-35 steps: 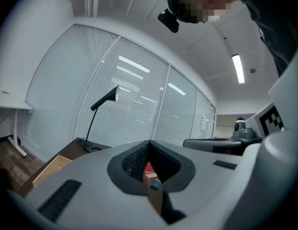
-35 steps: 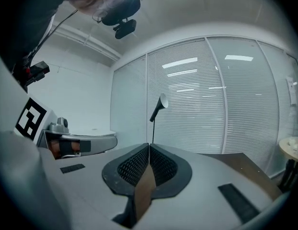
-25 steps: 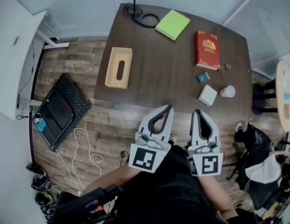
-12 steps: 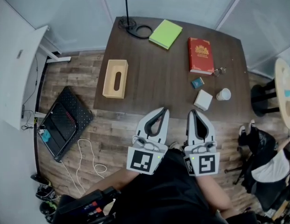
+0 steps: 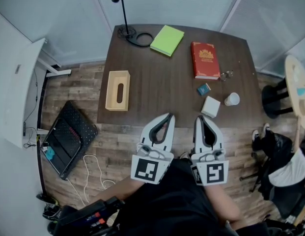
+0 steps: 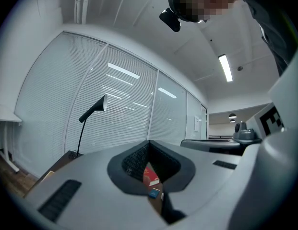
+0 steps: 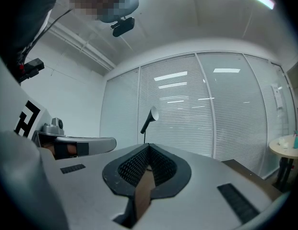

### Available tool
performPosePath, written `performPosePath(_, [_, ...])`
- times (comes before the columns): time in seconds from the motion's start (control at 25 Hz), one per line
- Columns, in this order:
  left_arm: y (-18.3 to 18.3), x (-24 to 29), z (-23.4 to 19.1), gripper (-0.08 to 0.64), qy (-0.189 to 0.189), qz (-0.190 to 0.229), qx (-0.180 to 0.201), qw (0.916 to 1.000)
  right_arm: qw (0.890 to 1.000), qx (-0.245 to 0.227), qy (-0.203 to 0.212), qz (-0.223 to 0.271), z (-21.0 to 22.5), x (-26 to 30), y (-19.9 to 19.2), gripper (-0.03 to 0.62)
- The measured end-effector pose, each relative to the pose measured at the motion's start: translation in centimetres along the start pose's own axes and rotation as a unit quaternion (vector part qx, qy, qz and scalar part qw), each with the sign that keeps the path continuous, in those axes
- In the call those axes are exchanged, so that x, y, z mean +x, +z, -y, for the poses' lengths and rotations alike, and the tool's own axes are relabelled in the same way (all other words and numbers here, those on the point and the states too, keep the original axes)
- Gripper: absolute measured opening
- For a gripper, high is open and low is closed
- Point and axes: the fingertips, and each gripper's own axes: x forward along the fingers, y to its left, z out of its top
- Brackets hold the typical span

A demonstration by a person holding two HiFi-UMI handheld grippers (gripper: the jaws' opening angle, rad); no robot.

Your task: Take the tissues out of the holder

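Both grippers [image 5: 169, 115] [image 5: 198, 117] leftward; one holder [image 5: 112, 90].

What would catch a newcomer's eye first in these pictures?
The left gripper and right gripper, both shut and empty, hover side by side before the dark table. On it, a pale wooden tissue holder lies by the left edge; a lime-green book and a red book lie farther back.

On the table [image 5: 157, 100]: one holder [image 5: 118, 90] by the left edge, one lamp [image 5: 124, 18] at the far left corner, two books (green book [image 5: 167, 40], red book [image 5: 205, 59]), two boxes (blue box [image 5: 203, 89], white box [image 5: 210, 106]), one cup [image 5: 232, 99].
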Motion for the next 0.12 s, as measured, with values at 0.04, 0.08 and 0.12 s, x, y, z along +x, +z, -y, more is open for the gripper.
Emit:
performPosePath(0.04, [-0.02,0.07,-0.03,-0.002,-0.001,-0.001,0.000,1.0000,1.000,0.000,0.000,0.000,-0.01,0.08,0.00,0.011])
performPosePath(0.08, [-0.04,0.14,-0.08,-0.002,-0.002,-0.002,-0.001,1.0000,1.000,0.001,0.000,0.000,-0.03,0.17,-0.01,0.011])
performPosePath(0.12, [-0.07,0.21,-0.14,-0.002,-0.002,-0.003,-0.001,1.0000,1.000,0.001,-0.001,0.000,-0.05,0.28,-0.03,0.011])
